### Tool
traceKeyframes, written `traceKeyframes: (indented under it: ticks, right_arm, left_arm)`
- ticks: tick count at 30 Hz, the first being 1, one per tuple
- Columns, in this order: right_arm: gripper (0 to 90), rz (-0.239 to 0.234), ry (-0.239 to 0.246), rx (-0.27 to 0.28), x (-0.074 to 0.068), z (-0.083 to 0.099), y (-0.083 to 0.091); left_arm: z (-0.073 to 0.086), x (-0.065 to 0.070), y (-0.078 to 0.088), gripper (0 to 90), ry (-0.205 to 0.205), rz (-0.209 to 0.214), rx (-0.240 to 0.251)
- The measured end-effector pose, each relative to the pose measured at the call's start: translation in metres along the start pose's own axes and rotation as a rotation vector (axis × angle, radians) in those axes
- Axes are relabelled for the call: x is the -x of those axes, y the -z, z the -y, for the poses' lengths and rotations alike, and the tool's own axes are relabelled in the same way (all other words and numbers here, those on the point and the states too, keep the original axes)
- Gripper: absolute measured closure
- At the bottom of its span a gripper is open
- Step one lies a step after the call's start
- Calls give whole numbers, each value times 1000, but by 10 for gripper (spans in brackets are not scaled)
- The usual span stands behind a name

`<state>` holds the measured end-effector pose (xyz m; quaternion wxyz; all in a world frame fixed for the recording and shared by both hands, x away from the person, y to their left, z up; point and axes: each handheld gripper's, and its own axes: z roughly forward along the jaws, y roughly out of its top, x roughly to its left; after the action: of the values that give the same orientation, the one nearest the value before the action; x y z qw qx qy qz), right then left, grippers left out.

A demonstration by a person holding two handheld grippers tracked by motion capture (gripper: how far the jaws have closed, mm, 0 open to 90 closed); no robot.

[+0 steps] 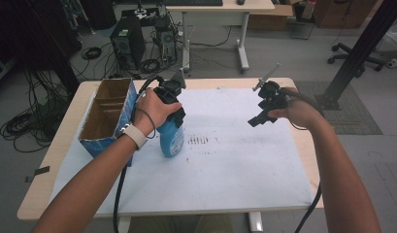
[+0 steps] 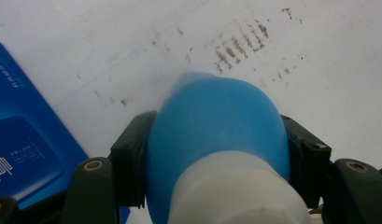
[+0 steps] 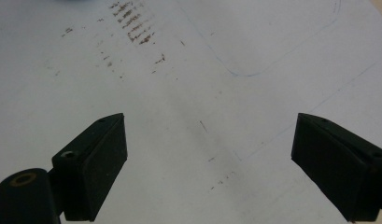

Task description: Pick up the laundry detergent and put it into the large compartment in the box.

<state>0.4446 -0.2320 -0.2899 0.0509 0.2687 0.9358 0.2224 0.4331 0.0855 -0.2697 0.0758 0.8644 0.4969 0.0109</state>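
The blue box (image 2: pixel 25 149) and the blue bottle (image 1: pixel 172 138) carry light print, too small and blurred to read.

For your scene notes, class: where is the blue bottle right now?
In the high view the blue bottle stands left of centre on the white mat, gripped by the left gripper, just right of the cardboard box.

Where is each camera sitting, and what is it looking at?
High view: sits above the table, looks forward and down; both forearms and hands show.
Left gripper view: rides the left tool, looks down its jaws shut on the blue bottle.
Right gripper view: rides the right tool, jaws open over white sheet.
All share the brown smudges.
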Motion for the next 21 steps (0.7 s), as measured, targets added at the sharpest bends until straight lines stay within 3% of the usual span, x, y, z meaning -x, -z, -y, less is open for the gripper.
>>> traceKeyframes:
  ticks: [13,21]
  right_arm:
    - [108,-1,4,6,-2,0,1]
    - [108,-2,6,9,-1,0,2]
  left_arm:
    - [2,3,20,372,-1,-10,14]
    - [3,7,35,372,-8,6,26]
